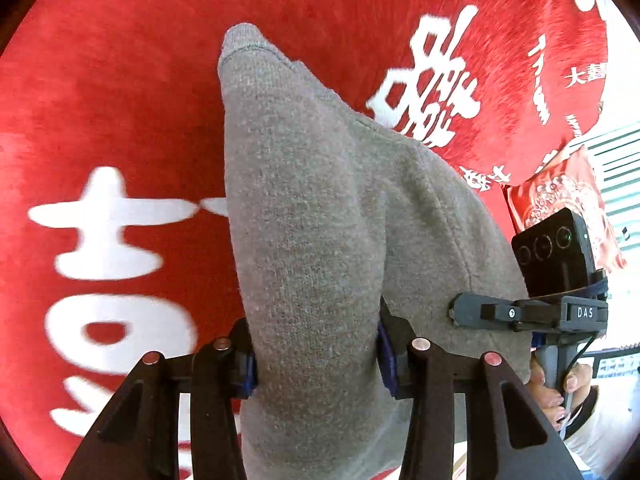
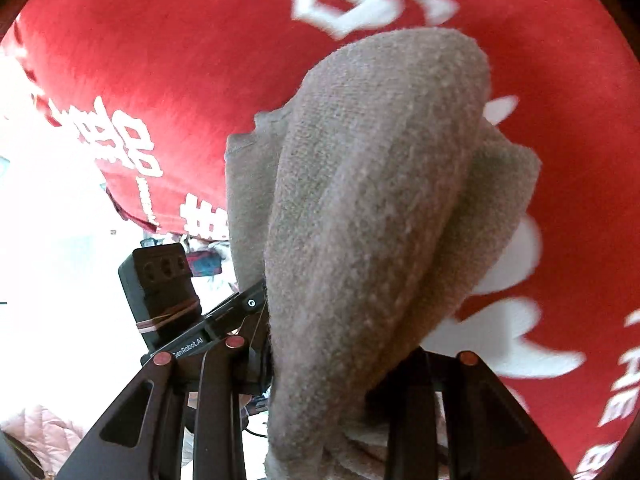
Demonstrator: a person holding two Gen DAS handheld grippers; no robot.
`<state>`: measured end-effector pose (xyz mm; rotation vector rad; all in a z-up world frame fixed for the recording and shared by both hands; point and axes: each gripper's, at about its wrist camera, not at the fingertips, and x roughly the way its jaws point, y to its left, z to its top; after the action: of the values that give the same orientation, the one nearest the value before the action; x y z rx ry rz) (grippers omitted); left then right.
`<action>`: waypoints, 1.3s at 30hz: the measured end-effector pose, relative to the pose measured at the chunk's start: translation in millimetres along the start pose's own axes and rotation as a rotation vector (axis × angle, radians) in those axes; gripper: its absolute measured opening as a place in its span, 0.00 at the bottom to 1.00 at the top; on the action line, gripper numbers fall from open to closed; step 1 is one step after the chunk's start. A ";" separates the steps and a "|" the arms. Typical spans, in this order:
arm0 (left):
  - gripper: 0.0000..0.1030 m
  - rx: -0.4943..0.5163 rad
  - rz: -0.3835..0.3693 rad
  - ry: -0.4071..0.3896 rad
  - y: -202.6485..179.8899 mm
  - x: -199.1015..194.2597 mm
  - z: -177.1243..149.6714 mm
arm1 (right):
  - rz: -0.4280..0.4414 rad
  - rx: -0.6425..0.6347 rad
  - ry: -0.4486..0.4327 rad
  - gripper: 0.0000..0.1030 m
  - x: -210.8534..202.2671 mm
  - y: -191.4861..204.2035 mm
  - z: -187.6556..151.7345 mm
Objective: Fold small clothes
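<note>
Left tool [image 1: 316, 354] and right tool [image 2: 340, 364] each pinch the bunched grey knit garment [image 1: 320, 200] above the red cloth [image 1: 120, 80] with white characters

Setting: most likely a home, though the room type cannot be fixed. Evidence: red plush cloth [image 1: 120, 80] with large white Chinese characters covering the work surface; red patterned packet [image 1: 560, 196] at its edge; pink quilted fabric [image 2: 44, 428] low in the right wrist view; bright, washed-out surroundings beyond.
</note>
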<state>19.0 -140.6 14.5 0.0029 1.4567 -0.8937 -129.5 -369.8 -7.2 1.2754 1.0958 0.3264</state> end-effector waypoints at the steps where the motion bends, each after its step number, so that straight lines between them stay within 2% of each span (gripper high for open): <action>1: 0.45 0.008 0.010 -0.001 6.5 -13.0 -4.1 | 0.000 -0.006 0.007 0.34 9.2 7.3 -4.6; 4: 0.45 0.017 0.050 0.000 32.2 -46.7 -17.8 | 0.018 -0.012 0.041 0.34 55.2 28.0 -21.0; 9: 0.45 -0.030 0.142 0.003 103.7 -85.1 -45.4 | 0.000 -0.031 0.130 0.34 147.0 44.2 -38.6; 12: 0.46 -0.074 0.190 0.010 147.8 -85.0 -62.3 | -0.057 -0.034 0.181 0.34 194.0 44.4 -42.8; 14: 0.46 -0.119 0.211 0.027 174.7 -78.1 -70.8 | -0.158 -0.039 0.203 0.37 210.4 41.3 -42.1; 16: 0.46 -0.149 0.249 0.044 195.5 -75.2 -78.3 | -0.240 -0.060 0.195 0.44 211.8 45.5 -37.3; 17: 0.47 -0.162 0.236 0.031 202.0 -80.5 -81.5 | -0.274 -0.070 0.190 0.50 209.2 49.9 -35.4; 19: 0.47 -0.172 0.215 -0.014 205.2 -96.1 -84.3 | -0.343 -0.091 0.173 0.52 199.5 55.5 -35.1; 20: 0.47 -0.165 0.222 -0.035 205.8 -104.9 -85.2 | -0.395 -0.111 0.159 0.47 190.9 59.8 -35.4; 21: 0.47 -0.158 0.236 -0.061 206.7 -114.1 -85.8 | -0.430 -0.126 0.146 0.27 184.9 61.8 -36.2; 24: 0.47 -0.171 0.299 -0.107 215.3 -128.8 -82.4 | -0.524 -0.174 0.115 0.18 179.0 72.0 -33.2; 28: 0.47 -0.154 0.386 -0.053 214.5 -97.3 -76.4 | -0.708 -0.250 0.091 0.16 192.9 64.9 -35.6; 31: 0.47 -0.128 0.431 -0.046 209.9 -81.7 -78.6 | -0.731 -0.242 0.079 0.16 187.2 42.4 -39.5; 34: 0.49 -0.091 0.495 -0.052 203.8 -79.7 -79.8 | -0.738 -0.216 0.048 0.22 185.8 46.0 -41.9; 39: 0.49 -0.058 0.553 -0.036 194.4 -94.2 -81.4 | -0.738 -0.161 0.012 0.22 166.0 62.6 -54.9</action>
<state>64.4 83.3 -18.2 0.3293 1.3490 -0.3969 -69.3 -195.0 -25.2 0.6594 1.4344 -0.1354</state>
